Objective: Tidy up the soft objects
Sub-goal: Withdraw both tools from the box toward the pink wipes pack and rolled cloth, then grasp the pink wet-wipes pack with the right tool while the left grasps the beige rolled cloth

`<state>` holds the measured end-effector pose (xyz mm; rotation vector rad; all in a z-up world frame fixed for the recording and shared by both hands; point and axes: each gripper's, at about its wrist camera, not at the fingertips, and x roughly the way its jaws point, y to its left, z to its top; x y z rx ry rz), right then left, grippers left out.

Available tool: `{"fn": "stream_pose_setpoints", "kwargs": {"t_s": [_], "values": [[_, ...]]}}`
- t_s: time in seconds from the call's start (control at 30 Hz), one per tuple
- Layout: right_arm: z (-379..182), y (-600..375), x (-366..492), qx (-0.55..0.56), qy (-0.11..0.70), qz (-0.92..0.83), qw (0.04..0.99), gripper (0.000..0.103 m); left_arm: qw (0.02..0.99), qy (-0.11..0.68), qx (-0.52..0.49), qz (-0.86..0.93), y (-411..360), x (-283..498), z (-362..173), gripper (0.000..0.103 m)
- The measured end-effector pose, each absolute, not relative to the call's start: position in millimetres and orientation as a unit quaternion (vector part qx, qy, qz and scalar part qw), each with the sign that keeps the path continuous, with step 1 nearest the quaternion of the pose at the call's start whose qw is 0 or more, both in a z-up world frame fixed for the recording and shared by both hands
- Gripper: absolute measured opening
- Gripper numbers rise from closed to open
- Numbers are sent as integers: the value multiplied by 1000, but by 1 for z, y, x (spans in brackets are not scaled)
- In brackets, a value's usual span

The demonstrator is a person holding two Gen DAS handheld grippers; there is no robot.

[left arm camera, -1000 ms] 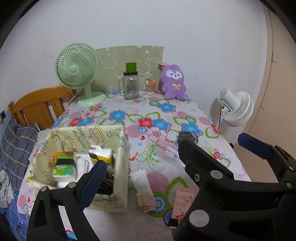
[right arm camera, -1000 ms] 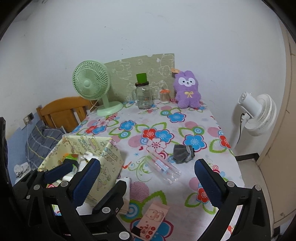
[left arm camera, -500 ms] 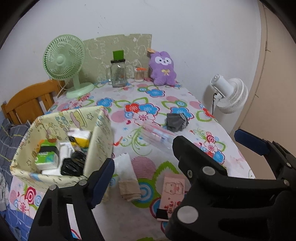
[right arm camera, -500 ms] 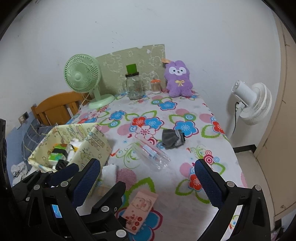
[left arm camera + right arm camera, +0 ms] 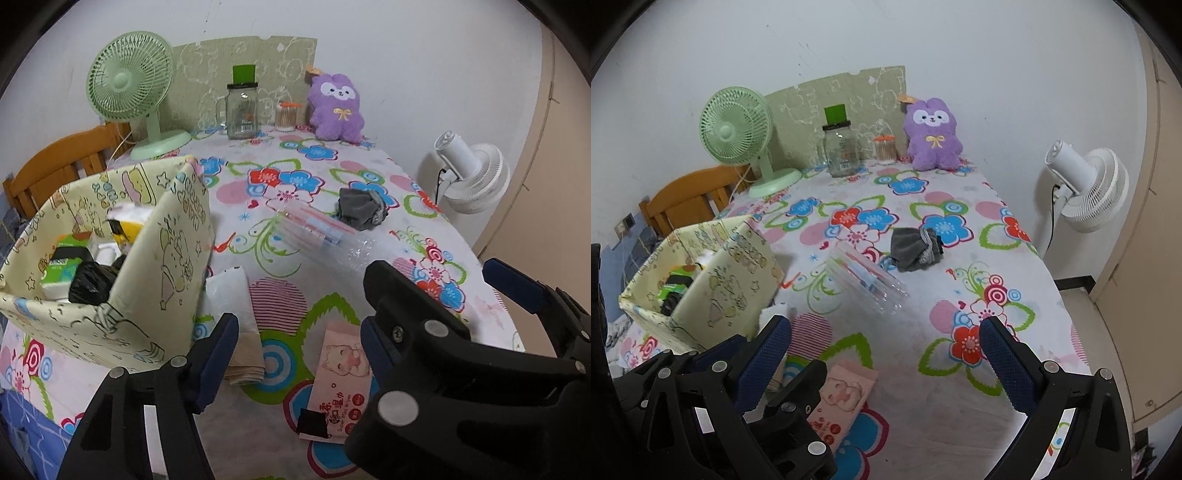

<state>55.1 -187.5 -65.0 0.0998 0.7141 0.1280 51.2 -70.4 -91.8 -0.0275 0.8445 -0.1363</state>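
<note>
Left gripper (image 5: 295,343) fingers closing, empty, over the folded cloth (image 5: 240,325) beside the fabric bin (image 5: 162,258); right gripper (image 5: 882,354) fingers apart, empty

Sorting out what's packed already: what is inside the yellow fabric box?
In the yellow fabric box: a green packet, a black bag, a yellow-and-white pack. Its near wall hides anything lower down.

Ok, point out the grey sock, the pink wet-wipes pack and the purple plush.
grey sock (image 5: 916,249), right wrist view, middle of the crumpled fabric.
pink wet-wipes pack (image 5: 341,369), left wrist view, the printed face.
purple plush (image 5: 932,134), right wrist view, its chest.
</note>
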Motion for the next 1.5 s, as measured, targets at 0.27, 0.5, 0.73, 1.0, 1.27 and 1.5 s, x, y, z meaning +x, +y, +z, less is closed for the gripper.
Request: {"fn": "stream_pose_setpoints", "kwargs": {"t_s": [0.27, 0.5, 0.73, 1.0, 1.27, 1.5], "values": [[-81, -188, 66, 52, 369, 70, 925, 102, 906, 422, -20, -34, -68, 57, -106, 71], [-94, -183, 68, 55, 387, 77, 917, 101, 902, 431, -16, -28, -63, 56, -119, 71], [-105, -174, 63, 65, 405, 81, 909, 93, 900, 436, -2, -29, -57, 50, -125, 69], [-118, -161, 58, 66, 434, 83, 895, 81, 897, 441, 9, -37, -50, 44, -134, 68], [-124, -150, 59, 71, 444, 84, 889, 69, 896, 440, 5, -54, -44, 40, -133, 66], [-125, -145, 62, 46, 441, 70, 893, 49, 898, 436, 12, -52, -45, 39, -133, 67]]}}
